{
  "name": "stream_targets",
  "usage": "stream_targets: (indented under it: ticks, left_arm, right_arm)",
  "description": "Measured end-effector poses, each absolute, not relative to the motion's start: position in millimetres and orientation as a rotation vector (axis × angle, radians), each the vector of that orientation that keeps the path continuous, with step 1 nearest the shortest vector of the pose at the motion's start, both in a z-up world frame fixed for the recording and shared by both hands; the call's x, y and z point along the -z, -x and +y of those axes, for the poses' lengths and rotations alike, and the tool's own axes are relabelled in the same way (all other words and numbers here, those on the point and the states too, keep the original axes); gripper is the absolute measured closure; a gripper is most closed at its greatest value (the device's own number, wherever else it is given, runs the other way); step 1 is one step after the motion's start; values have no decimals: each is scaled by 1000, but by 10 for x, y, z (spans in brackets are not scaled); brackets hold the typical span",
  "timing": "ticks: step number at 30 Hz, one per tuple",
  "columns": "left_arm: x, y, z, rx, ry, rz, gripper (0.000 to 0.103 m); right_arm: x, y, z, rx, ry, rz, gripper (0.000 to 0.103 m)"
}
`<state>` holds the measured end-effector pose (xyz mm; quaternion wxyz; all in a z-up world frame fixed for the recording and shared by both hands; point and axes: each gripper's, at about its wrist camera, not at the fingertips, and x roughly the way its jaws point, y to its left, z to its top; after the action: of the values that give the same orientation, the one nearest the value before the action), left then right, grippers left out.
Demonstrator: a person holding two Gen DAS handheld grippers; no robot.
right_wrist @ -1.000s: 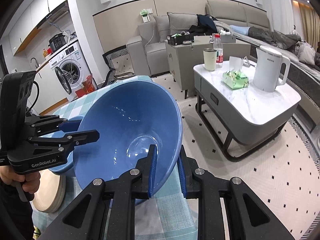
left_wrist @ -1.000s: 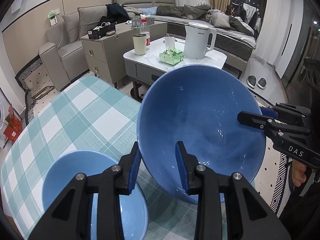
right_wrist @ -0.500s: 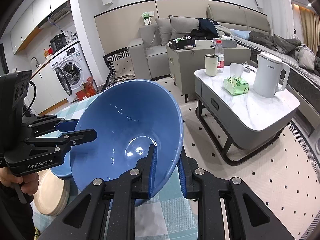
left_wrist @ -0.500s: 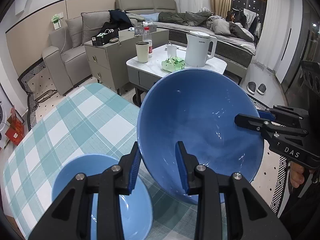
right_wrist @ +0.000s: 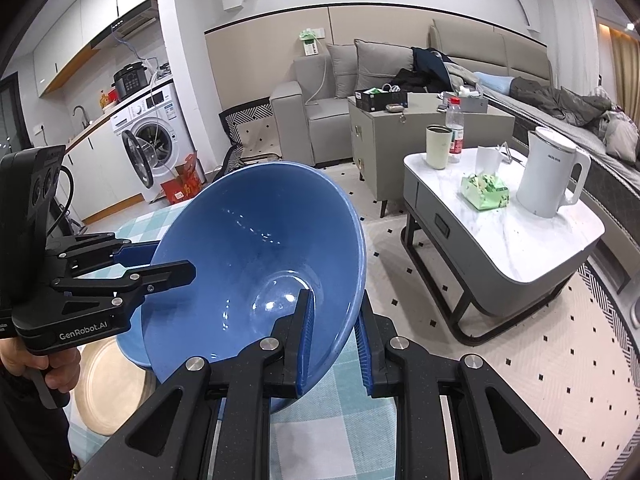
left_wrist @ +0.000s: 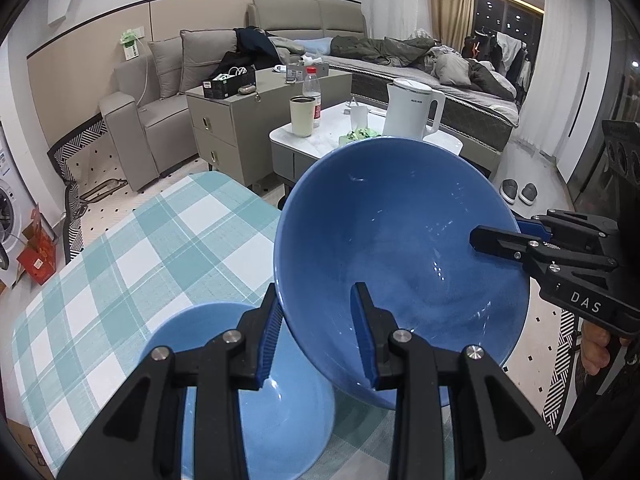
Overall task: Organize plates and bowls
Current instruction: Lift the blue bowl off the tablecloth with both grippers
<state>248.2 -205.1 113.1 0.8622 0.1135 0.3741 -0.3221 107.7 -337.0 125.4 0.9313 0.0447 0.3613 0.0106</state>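
Bowls are the business here: a large glossy blue ceramic bowl (left_wrist: 400, 264) is held tilted in the air between both grippers, and over the last second it has risen a little while the checked table has dropped lower in the left wrist view. I judge it is being carried toward nesting, with more lift or a shift to the left still needed.

Left of the large bowl and lower, a smaller blue bowl (left_wrist: 276, 400) sits on the teal-and-white checked tablecloth (left_wrist: 132, 240); it looks the likely target. The left gripper (left_wrist: 316, 332) has its jaws pinching the large bowl's near rim, one finger inside, one outside. The right gripper (right_wrist: 332, 340) pinches the opposite rim the same way.

In the right wrist view, a pale round wooden plate (right_wrist: 108, 384) lies below and left of the large bowl, partly under the small one. Beyond the large bowl stands a white marble coffee table (right_wrist: 520, 248) with a white kettle (right_wrist: 548, 172); behind it, a grey sofa.
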Motion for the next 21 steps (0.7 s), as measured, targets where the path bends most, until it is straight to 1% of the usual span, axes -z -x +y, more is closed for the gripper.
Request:
stream_targets:
  ticks: [21]
  left_arm:
    - [-1279, -2445, -1467, 592, -184, 747, 70]
  right_arm:
    - [-1450, -1238, -2856, -114, -22, 727, 83]
